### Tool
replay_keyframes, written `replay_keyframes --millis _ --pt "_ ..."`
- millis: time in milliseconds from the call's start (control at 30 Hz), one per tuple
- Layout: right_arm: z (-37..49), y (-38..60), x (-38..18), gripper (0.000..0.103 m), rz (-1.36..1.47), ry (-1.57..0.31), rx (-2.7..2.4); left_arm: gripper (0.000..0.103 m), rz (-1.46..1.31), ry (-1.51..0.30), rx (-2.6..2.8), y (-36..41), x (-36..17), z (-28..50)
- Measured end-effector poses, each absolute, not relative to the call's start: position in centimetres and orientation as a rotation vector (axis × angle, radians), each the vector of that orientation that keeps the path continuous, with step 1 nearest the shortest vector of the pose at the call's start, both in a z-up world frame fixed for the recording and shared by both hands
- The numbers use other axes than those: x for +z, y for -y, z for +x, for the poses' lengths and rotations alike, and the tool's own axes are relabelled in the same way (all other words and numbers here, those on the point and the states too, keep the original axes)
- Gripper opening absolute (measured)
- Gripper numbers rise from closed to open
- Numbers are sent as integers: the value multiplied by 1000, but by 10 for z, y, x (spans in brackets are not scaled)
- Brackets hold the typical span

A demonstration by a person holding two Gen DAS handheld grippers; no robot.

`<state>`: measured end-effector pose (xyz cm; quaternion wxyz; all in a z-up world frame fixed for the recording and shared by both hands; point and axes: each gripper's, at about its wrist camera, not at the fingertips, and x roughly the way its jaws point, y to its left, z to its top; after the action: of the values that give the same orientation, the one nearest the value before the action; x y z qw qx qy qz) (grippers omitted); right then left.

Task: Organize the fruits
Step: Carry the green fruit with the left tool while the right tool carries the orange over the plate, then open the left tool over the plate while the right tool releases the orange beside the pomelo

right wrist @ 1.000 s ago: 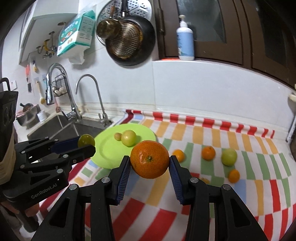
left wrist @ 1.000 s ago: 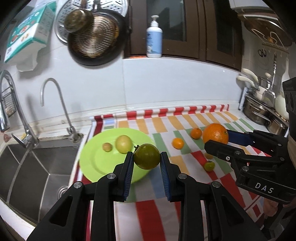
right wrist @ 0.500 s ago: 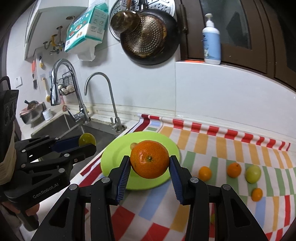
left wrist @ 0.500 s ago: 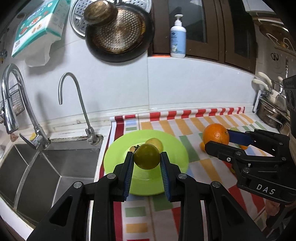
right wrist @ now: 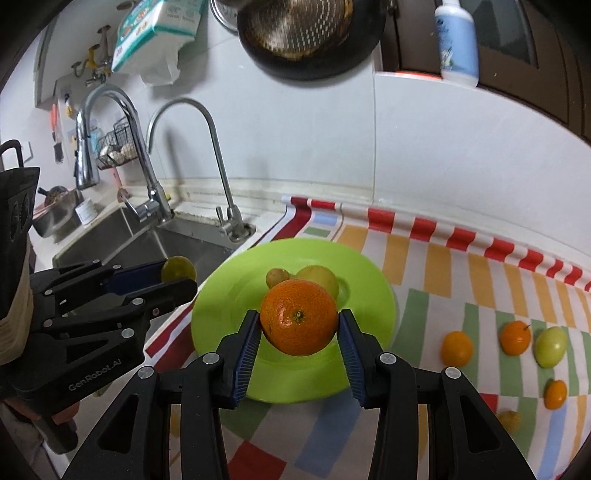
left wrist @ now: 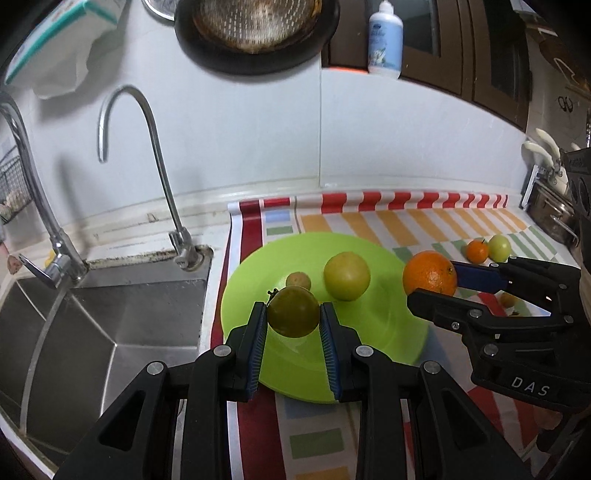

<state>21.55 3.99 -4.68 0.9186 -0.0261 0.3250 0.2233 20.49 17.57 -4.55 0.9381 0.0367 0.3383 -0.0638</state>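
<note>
The pan (left wrist: 255, 33) hanging on the wall at twelve o'clock is cut off by the top edge in both views, and the bottle (right wrist: 456, 44) beside it loses its cap the same way. The tissue pack (left wrist: 62, 33) at eleven o'clock runs out of the left wrist view. In the right wrist view the orange (right wrist: 298, 322) hides the lower parts of the two fruits behind it on the plate (right wrist: 218, 321). The pale fruit (right wrist: 509, 421) at four o'clock is too blurred to name. The pots (left wrist: 554, 218) at three o'clock in the left wrist view are partly lost behind the other gripper's body.
</note>
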Motion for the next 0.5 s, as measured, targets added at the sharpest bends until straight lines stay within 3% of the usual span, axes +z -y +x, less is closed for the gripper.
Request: replay_keyframes --millis 367,500 --pt "246 -48 -76 44 -48 -760 438 29 82 -755 -165 -177 -73 235" --pt "253 -47 -80 44 -38 -772 433 43 71 -755 -155 -178 -74 239"
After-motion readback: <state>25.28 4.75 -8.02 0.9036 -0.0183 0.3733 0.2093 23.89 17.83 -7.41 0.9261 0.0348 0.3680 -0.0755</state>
